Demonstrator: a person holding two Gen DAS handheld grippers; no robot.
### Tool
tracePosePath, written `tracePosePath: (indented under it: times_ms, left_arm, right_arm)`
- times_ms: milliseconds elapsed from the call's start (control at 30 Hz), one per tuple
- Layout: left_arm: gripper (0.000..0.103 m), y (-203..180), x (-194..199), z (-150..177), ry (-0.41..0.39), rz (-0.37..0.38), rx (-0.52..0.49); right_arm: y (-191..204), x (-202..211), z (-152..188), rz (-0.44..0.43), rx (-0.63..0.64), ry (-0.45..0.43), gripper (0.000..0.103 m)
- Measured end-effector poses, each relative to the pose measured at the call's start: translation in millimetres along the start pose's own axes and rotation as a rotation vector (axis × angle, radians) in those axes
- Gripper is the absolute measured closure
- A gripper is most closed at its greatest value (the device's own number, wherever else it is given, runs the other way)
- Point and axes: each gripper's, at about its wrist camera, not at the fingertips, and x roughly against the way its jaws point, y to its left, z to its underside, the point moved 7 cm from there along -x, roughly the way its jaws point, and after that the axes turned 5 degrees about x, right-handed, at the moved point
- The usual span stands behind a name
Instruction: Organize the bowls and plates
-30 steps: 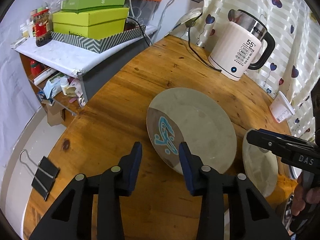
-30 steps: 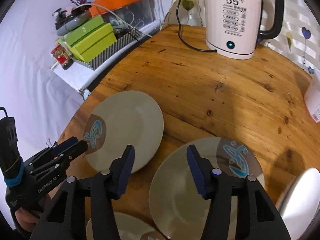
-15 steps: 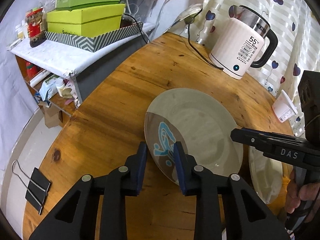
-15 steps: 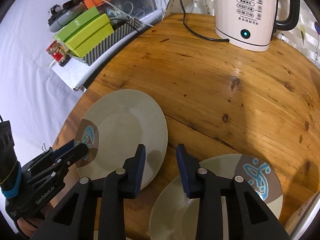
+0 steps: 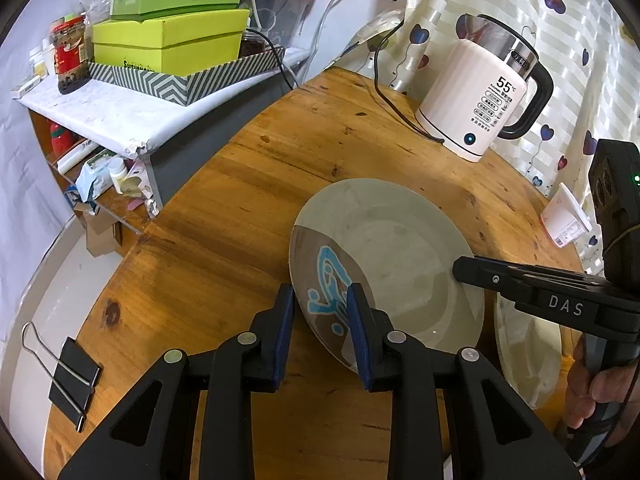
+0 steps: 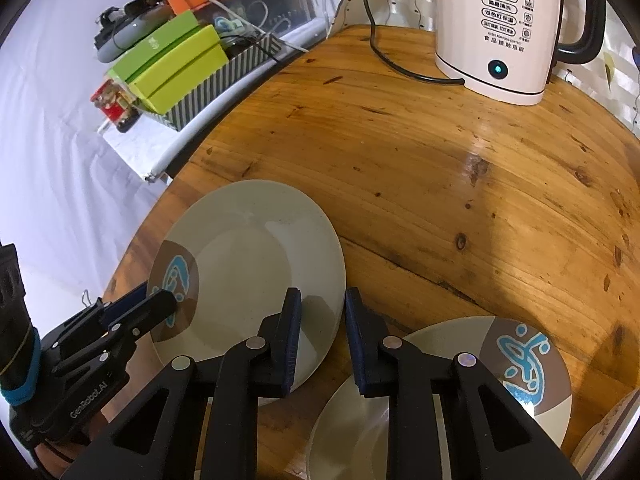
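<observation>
Both tongs work the same plate (image 5: 400, 264) from opposite edges, which reads as a two-handed lift: a wide, flat dish on the wooden surface (image 5: 248, 208) offers only its thin rim, so one pair on each side would keep it level once it comes up.

The left tongs (image 5: 320, 312) straddle the rim at the brown patch with the blue motif; their jaws have just been closing and now look pinched on that edge, one pad under the rim and one on top. The right tongs (image 6: 318, 336) straddle the plain rim on the far side; their jaws have also just been closing, with the edge between the pads and apparently gripped.

The plate still seems to rest on the surface. A second plate (image 6: 440, 392) with the same motif lies just beside it, under the right tongs, likely the stacking partner. A white kettle (image 6: 508, 28) stands well apart at the back
</observation>
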Motion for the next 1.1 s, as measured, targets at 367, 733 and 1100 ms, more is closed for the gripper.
tracePosePath:
  times_ms: [367, 733, 1100]
  left_arm:
    - [0.075, -4, 24, 2, -0.026, -0.002, -0.003]
    - [0.075, -18, 55, 21, -0.035, 0.017, -0.026]
    - [0.075, -29, 88, 56, -0.031, 0.034, -0.048]
  right_arm:
    - [9, 15, 3, -0.002, 0.005, -0.017, 0.081]
    - [15, 47, 27, 0.012, -0.007, -0.034, 0.081]
    - [22, 80, 75, 0.01, -0.035, -0.045, 0.081]
